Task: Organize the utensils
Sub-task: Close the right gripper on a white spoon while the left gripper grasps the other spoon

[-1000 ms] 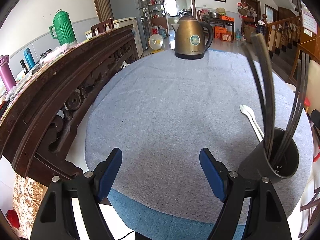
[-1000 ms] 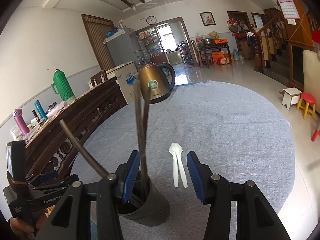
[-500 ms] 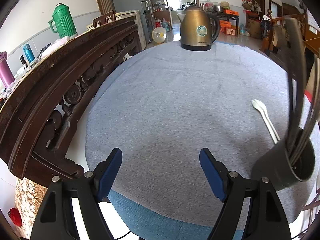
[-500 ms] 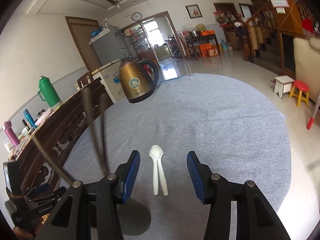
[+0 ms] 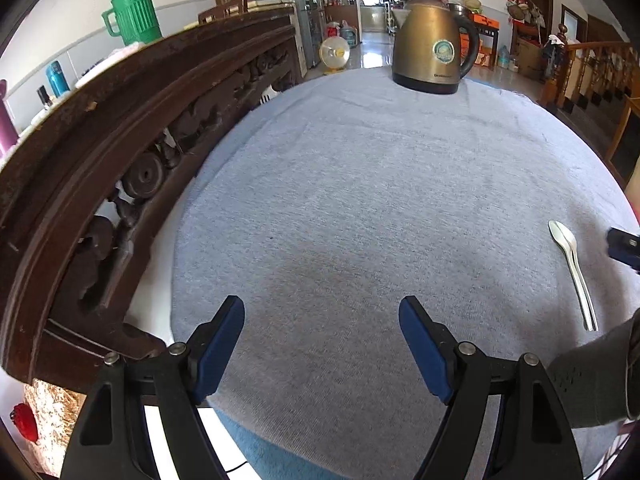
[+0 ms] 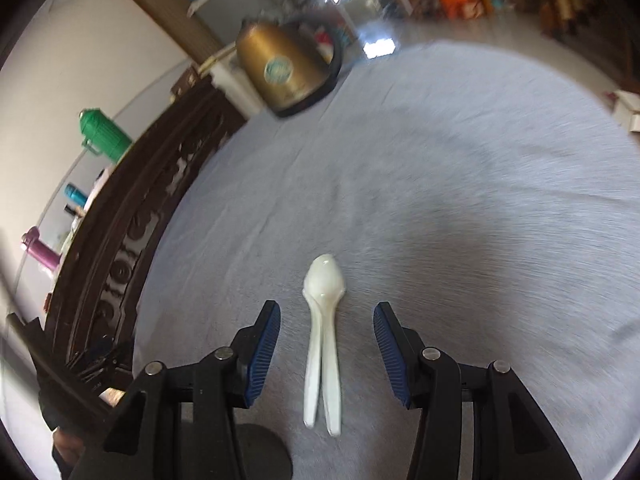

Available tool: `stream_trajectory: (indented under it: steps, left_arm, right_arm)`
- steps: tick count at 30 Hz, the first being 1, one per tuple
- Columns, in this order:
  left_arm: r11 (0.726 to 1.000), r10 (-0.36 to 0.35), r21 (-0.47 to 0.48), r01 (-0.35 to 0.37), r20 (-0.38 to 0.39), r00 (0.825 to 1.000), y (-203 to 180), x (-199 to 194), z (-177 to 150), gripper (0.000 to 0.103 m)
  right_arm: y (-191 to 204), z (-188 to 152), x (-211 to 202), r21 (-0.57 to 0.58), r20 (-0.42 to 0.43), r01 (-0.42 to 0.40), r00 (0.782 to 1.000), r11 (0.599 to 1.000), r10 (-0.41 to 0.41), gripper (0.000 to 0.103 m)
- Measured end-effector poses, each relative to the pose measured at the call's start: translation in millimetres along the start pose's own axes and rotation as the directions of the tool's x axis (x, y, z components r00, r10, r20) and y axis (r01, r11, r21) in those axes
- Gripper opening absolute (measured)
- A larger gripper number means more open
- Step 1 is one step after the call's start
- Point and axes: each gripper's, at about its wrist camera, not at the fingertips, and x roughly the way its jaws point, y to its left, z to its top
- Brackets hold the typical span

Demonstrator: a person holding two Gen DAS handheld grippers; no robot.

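Right wrist view: two white spoons (image 6: 323, 344) are seen lying side by side on the grey tablecloth (image 6: 460, 208), bowls overlapping at the far end, handles splayed slightly toward the camera. The right gripper (image 6: 327, 354) is held over them with its jaws parted; the spoons lie between the blue pads without being touched by either. Nothing is grasped. The frame is motion-blurred, so the exact height above the cloth cannot be read.

Left wrist view: the left gripper (image 5: 322, 350) is held with its jaws released wide over bare cloth, nothing between them. The same spoons (image 5: 573, 270) are recorded at the right edge of this view, well apart from the left pads. A dark grey utensil holder (image 5: 592, 380) is partly visible at the lower right, just beside the near ends of the spoon handles; what it holds is not shown here. A brass-coloured electric kettle (image 5: 434, 42) stands at the far side of the table and a carved dark wooden backrest (image 5: 120, 152) runs along the left.

Progress, as judged: the spoons are not yet collected and remain on the cloth. Left to do: closing on the handles, lifting, and placing them in the holder. The pair may separate if gripped off-centre.
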Motion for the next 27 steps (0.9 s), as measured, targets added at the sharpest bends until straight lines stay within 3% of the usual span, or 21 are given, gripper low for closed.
stream_trajectory:
  steps: [3,8,10,13,14,16,20,24,26,27]
  left_arm:
    - [1.0,-0.01,0.009,0.01,-0.017,1.0,-2.9,10.3,3.5,0.08]
    - [0.998,-0.065,0.019,0.066,-0.028,0.997,-10.6,22.9,13.4,0.08]
    - [0.993,-0.11,0.041,0.11,-0.011,0.994,-17.5,28.8,20.4,0.08]
    - [0.984,-0.165,0.074,0.164,0.006,0.986,-28.9,35.5,32.0,0.075]
    - [0.978,-0.192,0.085,0.191,0.011,0.981,-33.2,37.6,36.2,0.067]
    - [0.962,-0.252,0.11,0.25,0.008,0.968,-43.4,45.1,46.5,0.059]
    - [0.924,-0.355,0.137,0.356,-0.035,0.934,-68.0,60.3,63.1,0.053]
    - [0.917,-0.371,0.135,0.375,-0.055,0.927,-84.7,68.2,70.6,0.052]
    - [0.915,-0.378,0.129,0.382,-0.051,0.924,-85.6,67.1,70.8,0.052]
    - [0.914,-0.38,0.131,0.383,-0.049,0.924,-86.4,66.2,70.6,0.052]
  right_arm:
    - [-0.6,9.3,32.6,0.023,-0.069,-0.035,0.997,0.999,0.037,0.051]
    - [6.2,17.1,62.6,0.009,-0.093,0.003,0.996,1.0,-0.003,0.043]
    - [9.7,19.4,66.3,-0.006,-0.096,0.017,0.995,1.0,-0.017,0.028]
    - [16.2,19.7,70.5,-0.037,-0.089,0.038,0.995,0.999,-0.041,0.026]
    - [17.7,18.7,70.2,-0.046,-0.085,0.04,0.995,0.998,-0.044,0.024]
    - [18.3,19.7,65.1,-0.062,-0.056,0.041,0.997,0.997,-0.045,0.003]
    - [4.7,21.0,55.8,-0.062,-0.045,0.101,0.994,0.993,-0.104,0.004]
    - [6.8,18.9,47.3,-0.081,-0.081,0.015,0.996,0.997,-0.022,0.009]
    - [9.3,18.6,47.8,-0.101,-0.101,0.004,0.995,0.995,-0.015,0.03]
    - [12.1,19.0,49.7,-0.116,-0.105,0.013,0.994,0.993,-0.025,0.049]
